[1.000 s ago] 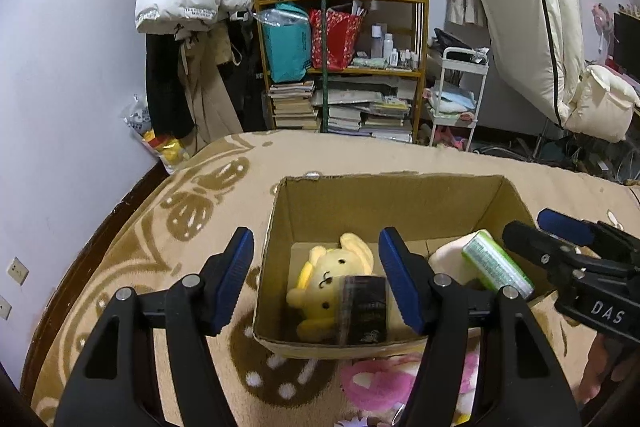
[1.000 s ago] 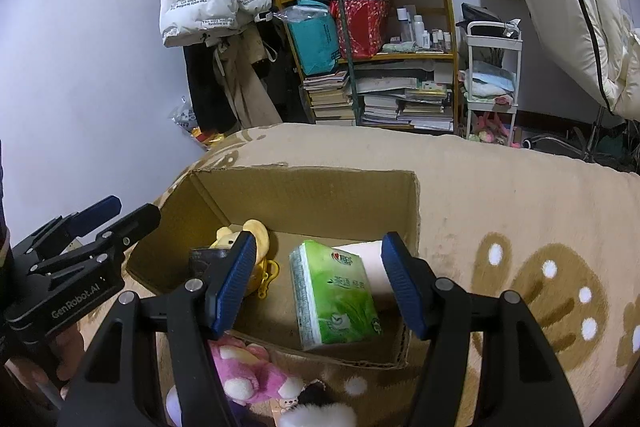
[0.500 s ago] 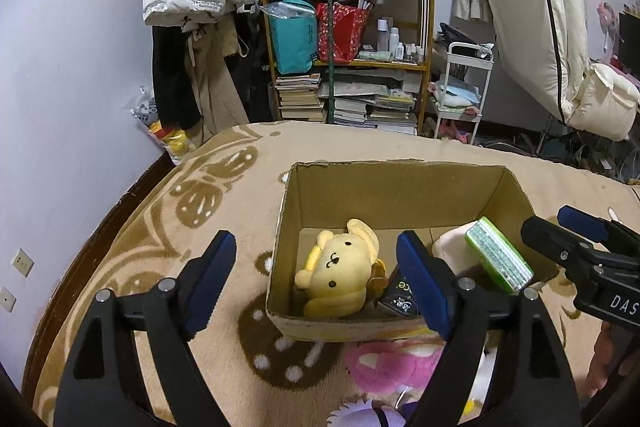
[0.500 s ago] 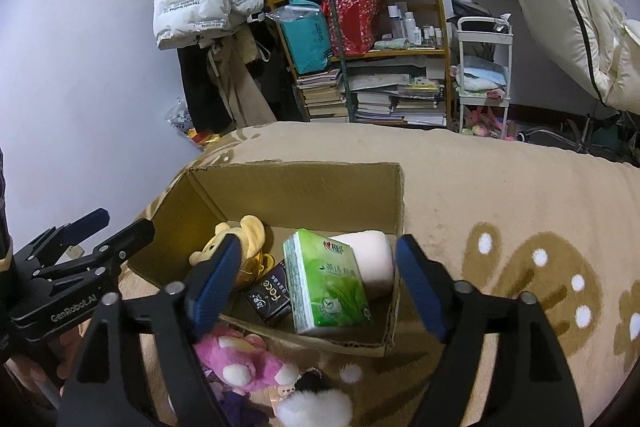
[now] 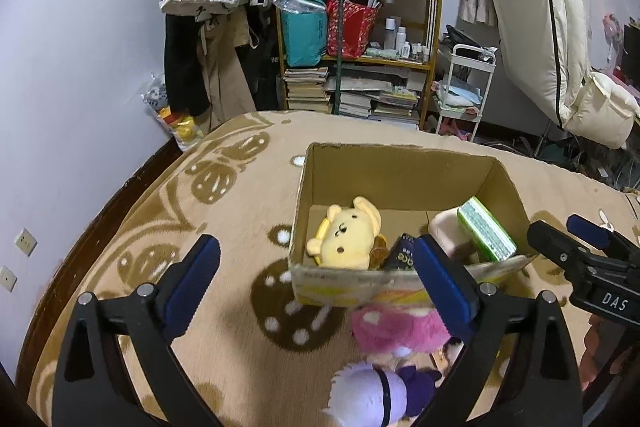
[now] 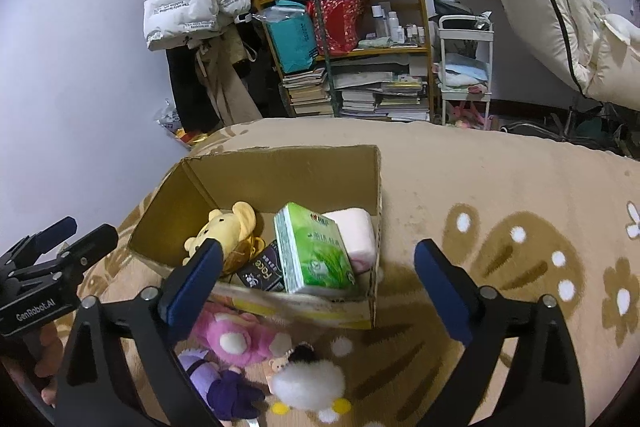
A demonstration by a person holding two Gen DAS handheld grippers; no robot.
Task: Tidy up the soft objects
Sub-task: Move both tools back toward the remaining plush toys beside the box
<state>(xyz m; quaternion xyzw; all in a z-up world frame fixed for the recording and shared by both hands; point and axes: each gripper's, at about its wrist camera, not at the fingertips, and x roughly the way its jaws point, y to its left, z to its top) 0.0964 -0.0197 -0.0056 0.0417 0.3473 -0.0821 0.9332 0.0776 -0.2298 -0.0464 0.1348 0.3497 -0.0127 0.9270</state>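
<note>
An open cardboard box (image 5: 400, 179) sits on a tan blanket with brown flower patterns (image 5: 224, 211), and everything here is placed against that box. Inside it, at the left end as the left wrist view shows it, lies a yellow plush toy (image 5: 347, 235); just beside that toy, toward the near wall, is a small black packet (image 6: 262, 267); at the other end a green tissue pack (image 6: 314, 251) stands on edge, leaning against a pale pink roll (image 6: 356, 233) in the corner. Outside the box, against its near wall, a pink plush (image 6: 232, 335) lies on the blanket, with a purple plush (image 6: 224, 383) and a white fluffy toy (image 6: 308, 383) nearer the cameras. The left tongs (image 5: 316, 287) have just been opening and now stand wide apart above the box's near left corner, nothing between the blue pads (image 5: 194, 281). The right tongs (image 6: 316, 287) have likewise just been opening and stand wide apart over the near wall at the tissue end, empty, with the tissue pack seen between them but not touched. Beyond the box's far wall, a wooden bookshelf (image 5: 360, 47) stands against the room wall.
</note>
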